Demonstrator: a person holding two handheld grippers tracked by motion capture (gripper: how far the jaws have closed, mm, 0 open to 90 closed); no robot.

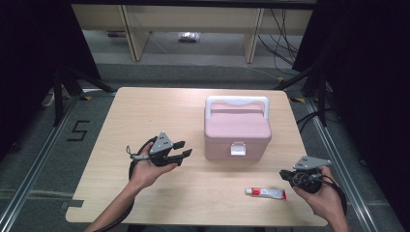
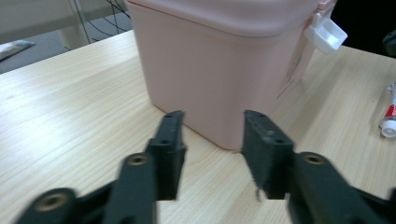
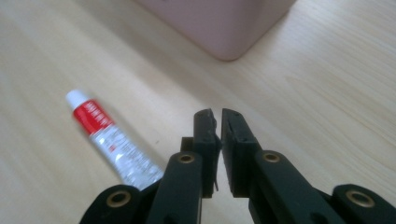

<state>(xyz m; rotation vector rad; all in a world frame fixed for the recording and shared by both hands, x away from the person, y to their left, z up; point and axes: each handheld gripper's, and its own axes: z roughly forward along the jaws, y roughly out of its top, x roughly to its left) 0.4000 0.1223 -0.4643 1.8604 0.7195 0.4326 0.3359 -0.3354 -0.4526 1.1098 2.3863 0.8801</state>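
With the left gripper (image 1: 183, 149) gaping empty beside the pink box (image 1: 236, 128) and the right gripper (image 3: 218, 116) clenched on nothing above the tube (image 1: 266, 193), a closed-jaw descent might have just shoved it away.

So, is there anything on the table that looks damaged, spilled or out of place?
Nothing stands out. The pink box sits square and closed, its white latch down. The small tube lies flat in front of it, capped, with no spill. The left gripper is open and the right gripper shut; both are empty.
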